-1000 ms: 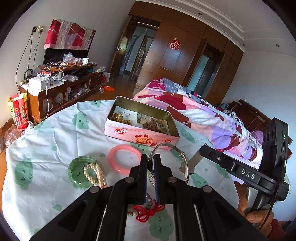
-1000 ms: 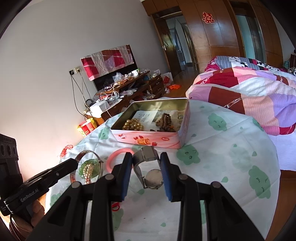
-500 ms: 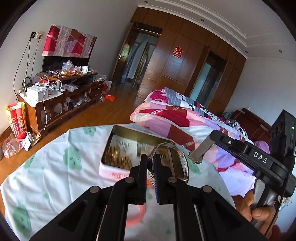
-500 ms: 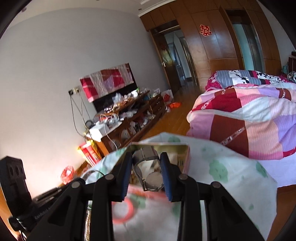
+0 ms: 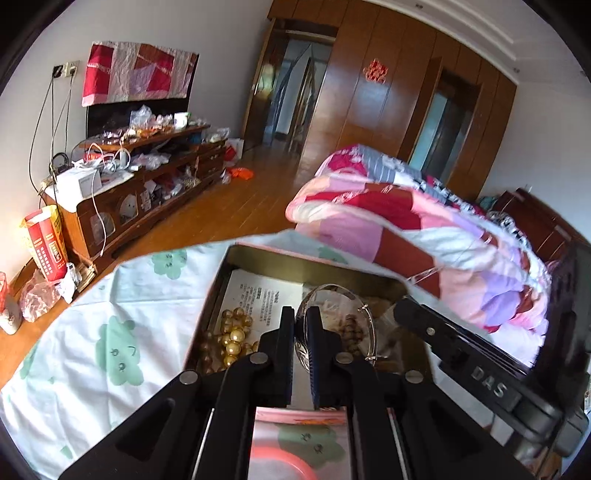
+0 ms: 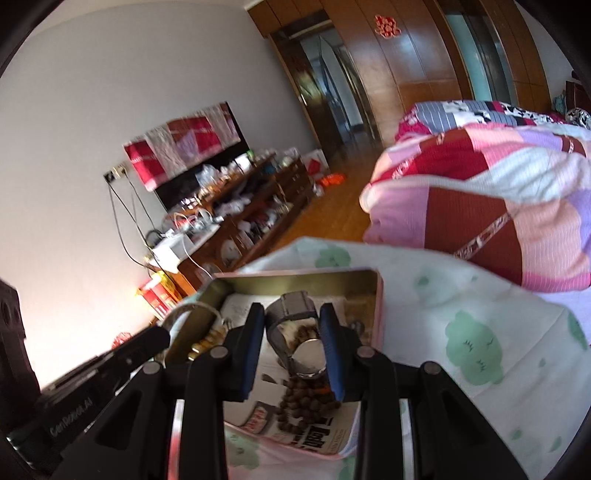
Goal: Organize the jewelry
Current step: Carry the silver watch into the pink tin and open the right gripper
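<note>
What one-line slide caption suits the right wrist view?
Right gripper holds a wristwatch above the open tin.

A: State the wall and floor finish.
B: Plain pale walls (image 5: 221, 33); polished wooden plank floor (image 5: 243, 206).
A: Furniture?
B: A low wooden cabinet (image 5: 147, 192), cluttered, stands against the left wall under a red-and-white patchwork cloth (image 5: 136, 74). Full-height wooden wardrobe panels (image 5: 388, 110) line the far wall. A bed carries a pink, red and lilac patchwork quilt (image 5: 406, 229).
A: Light?
B: Daylight, bright on the left wall.
</note>
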Action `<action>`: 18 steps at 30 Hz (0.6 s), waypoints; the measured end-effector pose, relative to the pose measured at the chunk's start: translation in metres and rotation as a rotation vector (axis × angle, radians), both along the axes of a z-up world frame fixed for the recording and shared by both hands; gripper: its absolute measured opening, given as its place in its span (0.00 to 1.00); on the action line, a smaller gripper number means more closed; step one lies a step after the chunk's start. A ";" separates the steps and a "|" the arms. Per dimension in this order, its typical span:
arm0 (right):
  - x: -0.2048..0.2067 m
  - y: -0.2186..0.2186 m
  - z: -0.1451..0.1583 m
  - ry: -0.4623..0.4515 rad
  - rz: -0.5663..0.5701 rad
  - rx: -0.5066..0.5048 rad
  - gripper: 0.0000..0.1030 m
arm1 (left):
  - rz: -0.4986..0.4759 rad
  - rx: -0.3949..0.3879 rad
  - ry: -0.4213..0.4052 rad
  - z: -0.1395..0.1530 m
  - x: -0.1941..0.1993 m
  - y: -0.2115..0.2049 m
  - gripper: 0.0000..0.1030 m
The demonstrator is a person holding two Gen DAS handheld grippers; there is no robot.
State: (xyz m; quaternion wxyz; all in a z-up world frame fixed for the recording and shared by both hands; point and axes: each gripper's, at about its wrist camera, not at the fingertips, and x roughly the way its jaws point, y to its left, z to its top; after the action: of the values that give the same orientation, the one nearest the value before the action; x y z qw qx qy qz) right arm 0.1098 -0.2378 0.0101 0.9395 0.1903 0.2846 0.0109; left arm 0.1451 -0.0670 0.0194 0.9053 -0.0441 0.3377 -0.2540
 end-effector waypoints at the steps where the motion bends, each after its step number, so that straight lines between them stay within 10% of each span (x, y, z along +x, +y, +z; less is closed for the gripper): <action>1: 0.000 -0.001 -0.004 0.006 0.000 0.000 0.33 | 0.001 0.013 0.011 -0.005 0.003 -0.002 0.05; 6: 0.001 -0.006 -0.014 0.017 0.003 0.017 0.35 | 0.020 0.111 0.008 -0.018 0.007 -0.016 0.06; 11: 0.000 -0.012 -0.014 -0.020 0.013 0.091 0.71 | 0.030 0.151 0.022 -0.021 0.009 -0.020 0.10; 15: -0.028 -0.022 0.005 -0.130 -0.125 0.029 0.74 | 0.037 0.181 -0.041 -0.002 -0.008 -0.016 0.54; 18: -0.042 -0.033 0.009 -0.147 -0.251 -0.018 0.77 | 0.059 0.171 -0.113 0.014 -0.029 -0.001 0.62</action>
State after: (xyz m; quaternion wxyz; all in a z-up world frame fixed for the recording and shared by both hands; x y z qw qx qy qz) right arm 0.0680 -0.2711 0.0193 0.9535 0.2145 0.1891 -0.0951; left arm 0.1162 -0.0679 0.0332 0.9303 0.0377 0.3053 -0.1996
